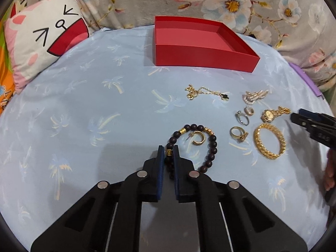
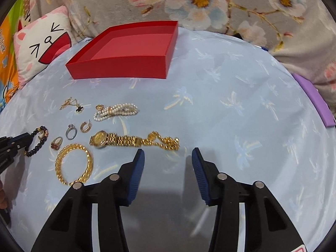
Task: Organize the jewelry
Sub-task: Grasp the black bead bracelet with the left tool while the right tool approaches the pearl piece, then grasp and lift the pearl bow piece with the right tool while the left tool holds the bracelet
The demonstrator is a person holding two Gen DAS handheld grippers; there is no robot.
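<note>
My left gripper [image 1: 169,150] is shut on the dark bead bracelet [image 1: 212,147], which still lies on the blue cloth; it also shows in the right wrist view [image 2: 40,143]. A gold hoop earring [image 1: 198,139] lies inside the bracelet's loop. An open, empty red box [image 1: 201,56] stands at the back. My right gripper [image 2: 168,153] is open and empty, just in front of the gold watch [image 2: 117,139]. A gold chain bracelet [image 2: 73,163] lies to its left.
Also on the cloth lie a gold necklace [image 2: 72,105], a pearl bracelet [image 2: 117,110], a silver ring [image 2: 71,133], a small hoop earring [image 2: 86,127] and a gold ring with a red stone [image 2: 56,143]. A cat pillow [image 1: 42,37] sits back left, a floral blanket [image 2: 210,2] behind.
</note>
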